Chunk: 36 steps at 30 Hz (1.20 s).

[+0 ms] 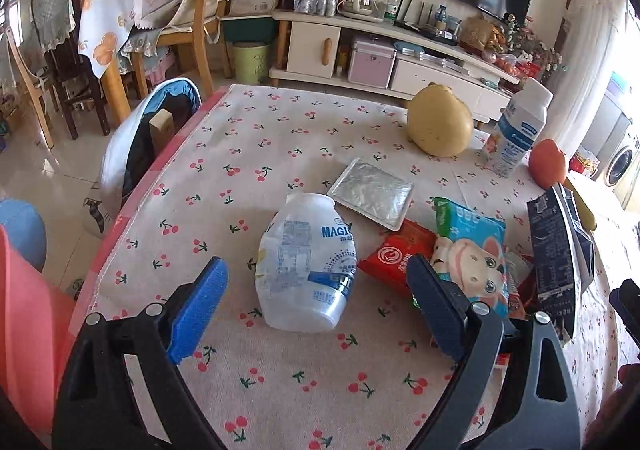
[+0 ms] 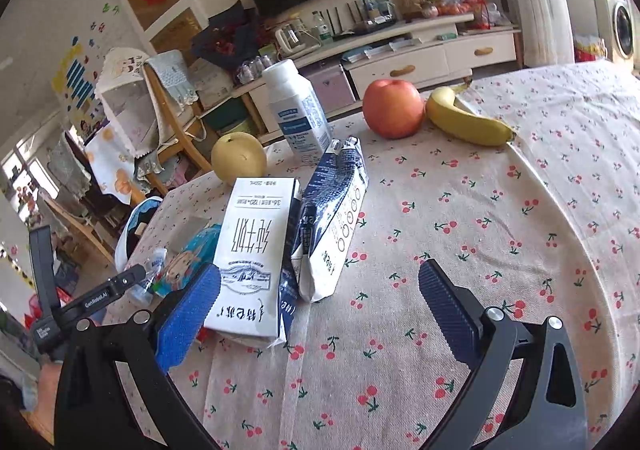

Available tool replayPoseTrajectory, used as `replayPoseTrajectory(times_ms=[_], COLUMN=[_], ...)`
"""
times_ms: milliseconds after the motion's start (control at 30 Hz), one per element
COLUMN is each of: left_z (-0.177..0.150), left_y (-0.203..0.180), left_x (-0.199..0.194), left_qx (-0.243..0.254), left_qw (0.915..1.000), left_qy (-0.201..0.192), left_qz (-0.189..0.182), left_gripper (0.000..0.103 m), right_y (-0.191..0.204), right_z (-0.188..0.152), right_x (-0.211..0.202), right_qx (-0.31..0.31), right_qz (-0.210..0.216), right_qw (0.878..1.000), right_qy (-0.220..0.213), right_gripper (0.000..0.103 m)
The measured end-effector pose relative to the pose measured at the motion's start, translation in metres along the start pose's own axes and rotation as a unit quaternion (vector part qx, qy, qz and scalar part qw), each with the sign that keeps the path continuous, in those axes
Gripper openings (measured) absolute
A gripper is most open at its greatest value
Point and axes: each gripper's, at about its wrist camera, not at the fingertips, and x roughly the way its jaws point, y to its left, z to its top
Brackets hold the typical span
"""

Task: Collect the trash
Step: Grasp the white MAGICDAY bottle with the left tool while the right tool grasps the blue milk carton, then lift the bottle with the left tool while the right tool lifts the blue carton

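between my left gripper's (image 1: 316, 306) spread pads lies a bottle (image 1: 306, 264) on its side, mouth toward twelve o'clock, untouched. my right gripper (image 2: 320, 304) is spread too, with a carton (image 2: 252, 254) against its nine o'clock pad and a crushed carton (image 2: 332, 218) at twelve. risk: the bottle looks light and round, so an off-centre squeeze may squirt it toward the wrapper (image 1: 394, 254) at two o'clock. both tools sit low, tilted down at the cloth (image 1: 280, 390). bin (image 1: 154, 138) at ten o'clock.
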Motion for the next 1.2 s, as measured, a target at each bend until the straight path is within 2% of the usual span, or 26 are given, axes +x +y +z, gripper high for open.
replayPoseTrajectory(times_ms=[133,167,200,267,433,533,567,633,800,933,1067,1200], left_z=[0.004,0.004,0.004,0.005,0.006,0.004,0.004,0.003,0.001,-0.003,-0.012,-0.023], left_y=[-0.001,-0.001,-0.001,-0.001,0.0,-0.002,-0.002,-0.002,-0.005,-0.007,-0.012,-0.025], left_x=[0.014,0.018,0.021,0.026,0.031,0.033,0.033,0.033,0.031,0.025,0.019,0.012], left_qx=[0.0,0.002,0.004,0.007,0.003,0.003,0.002,-0.001,-0.003,-0.003,0.007,0.031], left_qw=[1.0,0.9999,0.9999,0.9998,0.9999,0.9999,0.9999,0.9999,0.9999,0.9999,0.9998,0.999], left_qy=[0.007,0.008,0.011,0.015,0.012,0.011,0.014,0.015,0.013,0.012,0.016,0.022], left_qz=[0.005,0.008,0.011,0.014,0.008,0.007,0.004,-0.002,-0.002,-0.005,-0.012,-0.023], left_gripper=[0.092,0.091,0.086,0.078,0.07,0.068,0.062,0.061,0.061,0.061,0.061,0.061], right_y=[0.001,0.002,0.0,0.0,0.001,0.001,0.0,0.0,-0.002,-0.005,-0.004,0.012], right_z=[0.009,0.011,0.012,0.015,0.021,0.021,0.02,0.021,0.021,0.021,0.017,0.011], right_x=[0.009,0.013,0.016,0.024,0.041,0.049,0.051,0.051,0.053,0.051,0.048,0.04], right_qx=[-0.01,-0.013,-0.014,-0.015,-0.015,-0.013,-0.01,-0.014,-0.021,-0.026,-0.029,-0.07], right_qz=[0.0,-0.001,-0.002,-0.005,-0.002,-0.003,-0.002,-0.002,-0.011,-0.008,0.014,0.035], right_qw=[1.0,1.0,1.0,1.0,1.0,1.0,1.0,0.999,0.999,0.999,0.998,0.995], right_qy=[-0.002,0.001,0.003,0.006,0.013,0.027,0.028,0.028,0.04,0.046,0.056,0.063], right_gripper=[0.092,0.08,0.075,0.074,0.074,0.065,0.063,0.059,0.029,0.026,0.025,0.024])
